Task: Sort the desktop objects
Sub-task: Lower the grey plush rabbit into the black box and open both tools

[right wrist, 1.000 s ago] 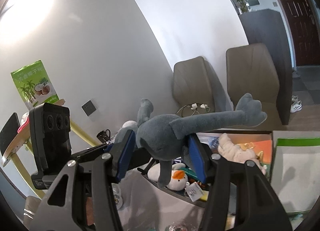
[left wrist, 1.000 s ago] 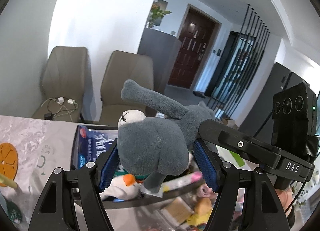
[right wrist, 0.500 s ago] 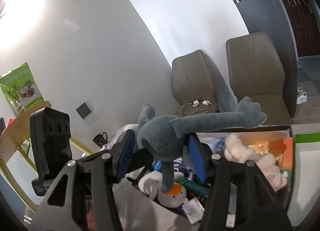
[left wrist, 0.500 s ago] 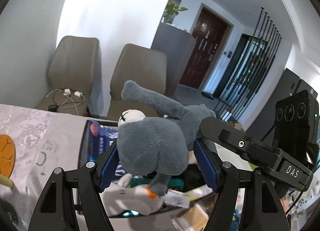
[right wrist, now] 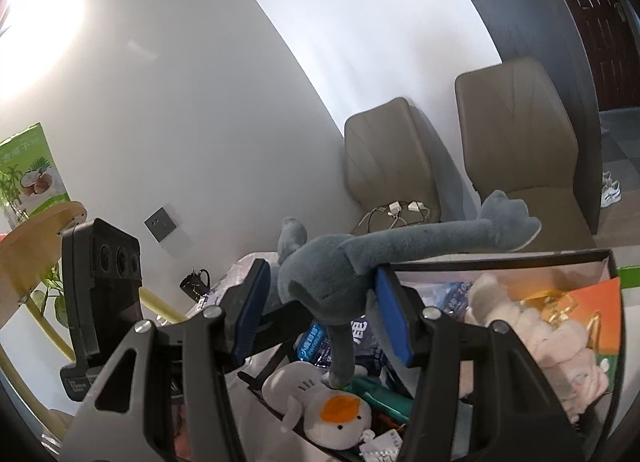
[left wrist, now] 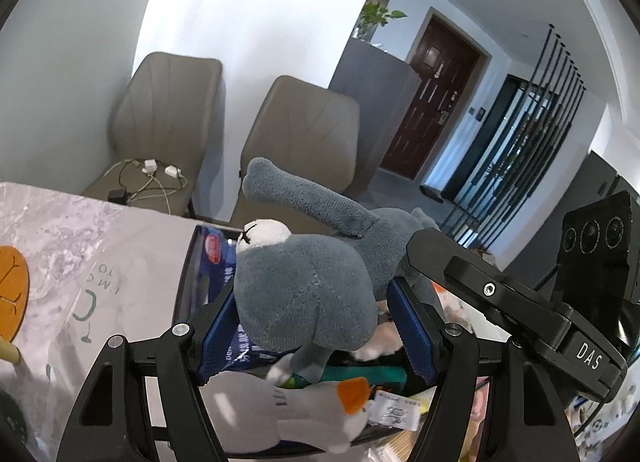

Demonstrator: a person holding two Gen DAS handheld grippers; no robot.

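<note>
- Up close in the left wrist view, the left gripper point(left wrist: 312, 326) is clenched on a grey plush toy point(left wrist: 304, 298): both blue pads point(left wrist: 218, 332) press into the toy's rounded body.
- One long grey limb of the toy sticks up and to the left, a white patch shows on top of the body, and a thin leg hangs down between the fingers.
- That leg reaches a white plush duck point(left wrist: 280, 410) with an orange beak, which lies at the near end of a dark open box point(left wrist: 188, 274) on the marble-patterned table point(left wrist: 60, 230).
- A blue packet point(left wrist: 218, 258) lies inside the box, and an orange coaster point(left wrist: 12, 298) sits on the table at the left edge.
- At the right, the right gripper point(left wrist: 500, 294) comes in from the side and meets the far part of the toy; its pads are hidden from this side.
- Two beige chairs point(left wrist: 304, 134) stand behind the table, one of them with chargers and cables on its seat.
- Seen from the right wrist, the right gripper point(right wrist: 316, 318) is also clamped on the grey plush toy point(right wrist: 320, 278), its blue pads point(right wrist: 390, 318) touching the body on both sides.
- The toy hangs above the box point(right wrist: 500, 258), with one long arm stretched to the right over the box's far wall and a leg dangling onto the white plush duck point(right wrist: 324, 410).
- A cream plush point(right wrist: 532, 338) and an orange card lie in the right part of the box.
- The left gripper point(right wrist: 104, 286) shows at the left, its black arm running to the toy.
</note>
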